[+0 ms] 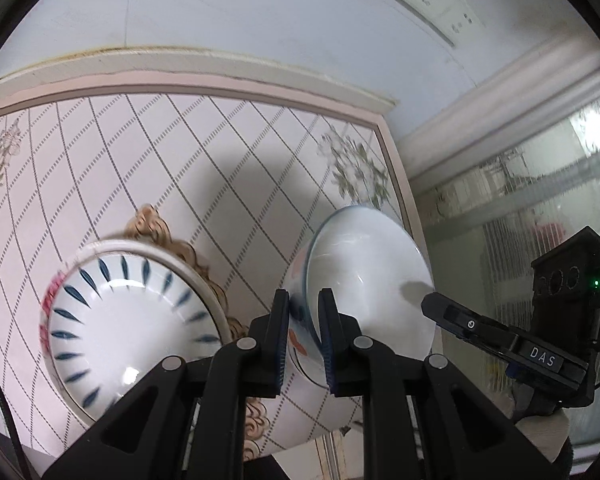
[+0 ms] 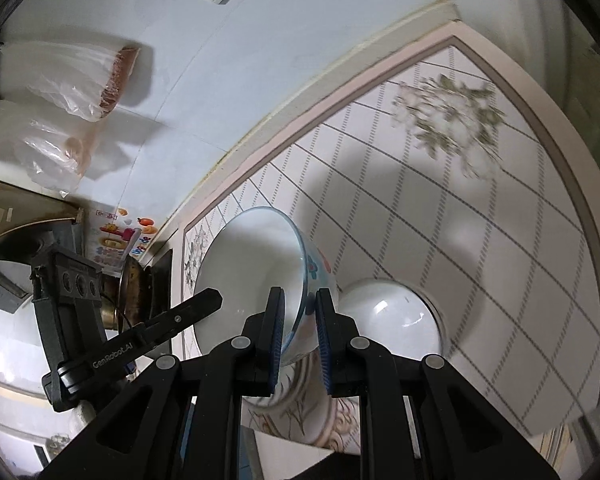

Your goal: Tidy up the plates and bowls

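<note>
Left gripper (image 1: 303, 296) is pinched narrow on the rim of a white ceramic bowl with a thin blue rim and orange-red print outside (image 1: 372, 280). One pad sits on the printed outer wall, the other on the inner wall.

L to R in the left wrist view:
- A white bowl with dark-blue petal strokes inside and a red band outside (image 1: 132, 320) sits toward the near edge of the white grid-pattern table with pink border (image 1: 220, 152). Gold scrollwork shows under it. Plate or table print, can't tell.
- The held bowl is off the table, in front of its far right corner, tipped almost on its side with the mouth facing right.
- Right gripper (image 2: 300, 292) is also narrow, clamped on the same bowl's rim at a different spot, so it's a two-point hold.

The right wrist view adds a plain-looking white bowl (image 2: 392, 316) on the table, just right of the held bowl. It could be the stroke bowl under blur, not sure.

Step, my read: mid-carry, w/ the bowl lifted and not yet placed. It's prob headed for nesting in the bowl on the table.

Next move needs:
- Roll both wrists together to bring the mouth up. Unequal roll would twist the rim in the pads.
- Centre it over the target bowl and lower it straight.
- Open both jaws only once it's seated.
</note>
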Demonstrator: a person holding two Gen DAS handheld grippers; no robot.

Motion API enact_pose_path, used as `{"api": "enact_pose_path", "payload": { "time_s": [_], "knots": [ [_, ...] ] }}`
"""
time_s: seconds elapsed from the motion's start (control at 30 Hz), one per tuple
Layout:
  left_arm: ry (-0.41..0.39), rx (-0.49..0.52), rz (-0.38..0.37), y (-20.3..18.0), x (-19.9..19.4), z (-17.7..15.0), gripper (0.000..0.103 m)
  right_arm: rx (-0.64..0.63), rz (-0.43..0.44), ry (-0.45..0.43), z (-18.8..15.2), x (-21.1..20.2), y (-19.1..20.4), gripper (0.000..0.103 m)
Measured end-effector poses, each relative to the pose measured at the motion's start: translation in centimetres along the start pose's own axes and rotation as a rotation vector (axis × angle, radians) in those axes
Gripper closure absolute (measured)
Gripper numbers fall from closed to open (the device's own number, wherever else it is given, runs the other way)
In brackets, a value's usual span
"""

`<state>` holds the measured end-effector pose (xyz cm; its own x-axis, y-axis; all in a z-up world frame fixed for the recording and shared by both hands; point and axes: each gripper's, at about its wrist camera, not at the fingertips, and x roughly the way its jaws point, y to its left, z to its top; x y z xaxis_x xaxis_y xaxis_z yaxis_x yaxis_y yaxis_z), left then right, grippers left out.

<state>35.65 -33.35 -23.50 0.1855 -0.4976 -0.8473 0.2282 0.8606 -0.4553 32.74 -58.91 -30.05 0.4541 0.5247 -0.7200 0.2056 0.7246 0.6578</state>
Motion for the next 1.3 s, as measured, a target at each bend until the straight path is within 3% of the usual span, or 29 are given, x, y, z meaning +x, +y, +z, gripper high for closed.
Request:
{"api": "enact_pose_path", "payload": {
  "time_s": [0.23,0.7,1.0,1.3],
  "knots": [
    [0.035,0.038,-0.005,-1.3,2.1,-1.2,0.09,0.051,-0.018,-0.016,-2.4,-1.1,-2.9,0.085],
    [0.09,0.102,0.051,-1.8,6.3,-1.7,0.091,0.11,-0.035,-0.006,-3.6,0.1,-6.6,0.086],
    [0.101,0.108,0.065,-1.6,7.0,-2.1,0.091,0.124,-0.034,0.013,-4.2,0.9,-7.4,0.086],
    [0.109,0.118,0.085,-1.8,7.1,-2.3,0.091,0.022,-0.11,0.019,-4.3,1.1,-6.0,0.086]
  ]
}}
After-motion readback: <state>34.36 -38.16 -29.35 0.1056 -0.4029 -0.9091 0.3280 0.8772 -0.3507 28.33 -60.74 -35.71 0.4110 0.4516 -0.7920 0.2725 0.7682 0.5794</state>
